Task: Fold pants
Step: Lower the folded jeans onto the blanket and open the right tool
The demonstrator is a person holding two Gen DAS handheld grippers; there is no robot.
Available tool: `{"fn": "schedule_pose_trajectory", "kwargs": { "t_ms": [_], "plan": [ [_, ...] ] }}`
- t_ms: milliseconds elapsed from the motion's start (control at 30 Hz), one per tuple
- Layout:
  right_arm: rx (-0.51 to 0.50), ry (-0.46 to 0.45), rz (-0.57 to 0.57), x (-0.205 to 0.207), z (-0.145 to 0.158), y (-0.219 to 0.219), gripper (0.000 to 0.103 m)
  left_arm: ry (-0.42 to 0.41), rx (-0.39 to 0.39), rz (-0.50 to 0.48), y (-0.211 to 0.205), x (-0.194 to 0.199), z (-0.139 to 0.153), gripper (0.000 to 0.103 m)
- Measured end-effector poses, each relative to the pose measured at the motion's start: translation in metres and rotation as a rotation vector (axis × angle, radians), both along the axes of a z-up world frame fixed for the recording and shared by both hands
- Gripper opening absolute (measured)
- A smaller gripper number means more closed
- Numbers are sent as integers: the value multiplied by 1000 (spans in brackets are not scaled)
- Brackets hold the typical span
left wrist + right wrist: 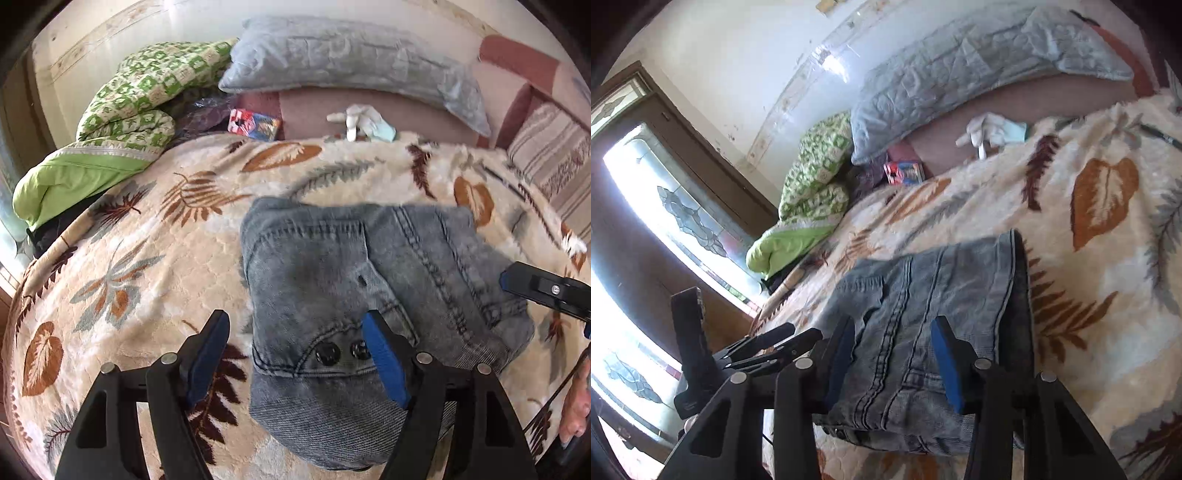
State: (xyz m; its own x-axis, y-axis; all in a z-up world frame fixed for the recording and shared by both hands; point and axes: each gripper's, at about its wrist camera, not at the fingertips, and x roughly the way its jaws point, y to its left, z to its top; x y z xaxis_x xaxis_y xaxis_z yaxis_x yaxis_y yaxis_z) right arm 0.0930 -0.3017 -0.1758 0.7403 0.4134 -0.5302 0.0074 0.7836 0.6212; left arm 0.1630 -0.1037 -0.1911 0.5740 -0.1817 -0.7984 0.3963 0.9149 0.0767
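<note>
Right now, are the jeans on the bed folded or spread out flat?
Folded. The jeans lie as a compact, layered bundle on the leaf-patterned blanket, no legs stretched out; stacked layers show at one edge in the right wrist view.

1 pr folded jeans (369,295) on 1 leaf-print blanket (147,240). 2 grippers: left gripper (295,354), right gripper (894,362). 1 grey pillow (351,55), 1 green quilt (129,103), 1 white glove (356,118), 1 red-blue packet (253,123), all nr bed's far edge.
</note>
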Motion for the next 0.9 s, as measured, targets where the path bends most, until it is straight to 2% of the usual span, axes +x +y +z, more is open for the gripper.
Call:
{"fn": "schedule_pose_trajectory", "kwargs": {
  "t_ms": [33,67,100,133,200,400,567,600,633,700,767,900],
  "plan": [
    [9,75,6,8,-16,3,45,22,38,-5,-4,1,-11,79],
    [32,160,13,17,-35,2,43,41,46,-7,-4,3,-21,81],
    [71,237,7,22,-54,-1,37,67,38,-5,-3,5,-27,88],
    [118,256,-14,22,-66,-6,31,83,16,8,1,7,-28,88],
    [169,243,-16,19,-63,-14,30,104,-35,16,8,8,-20,88],
    [56,92,-43,-14,-13,-14,30,-62,-105,81,33,-12,20,88],
    [-176,-87,-93,-56,39,-1,31,-160,-121,159,54,-31,47,91],
    [-207,-120,-104,-67,45,3,36,-182,-116,179,57,-35,53,91],
    [-229,-151,-121,-78,50,7,50,-204,-111,194,60,-38,58,92],
    [-253,-203,-176,-100,55,11,68,-247,-108,219,66,-46,67,92],
    [-286,-230,-204,-117,58,18,68,-295,-115,242,73,-56,76,93],
    [-352,-272,-255,-138,63,29,68,-407,-115,289,84,-81,88,102]
  ]
}}
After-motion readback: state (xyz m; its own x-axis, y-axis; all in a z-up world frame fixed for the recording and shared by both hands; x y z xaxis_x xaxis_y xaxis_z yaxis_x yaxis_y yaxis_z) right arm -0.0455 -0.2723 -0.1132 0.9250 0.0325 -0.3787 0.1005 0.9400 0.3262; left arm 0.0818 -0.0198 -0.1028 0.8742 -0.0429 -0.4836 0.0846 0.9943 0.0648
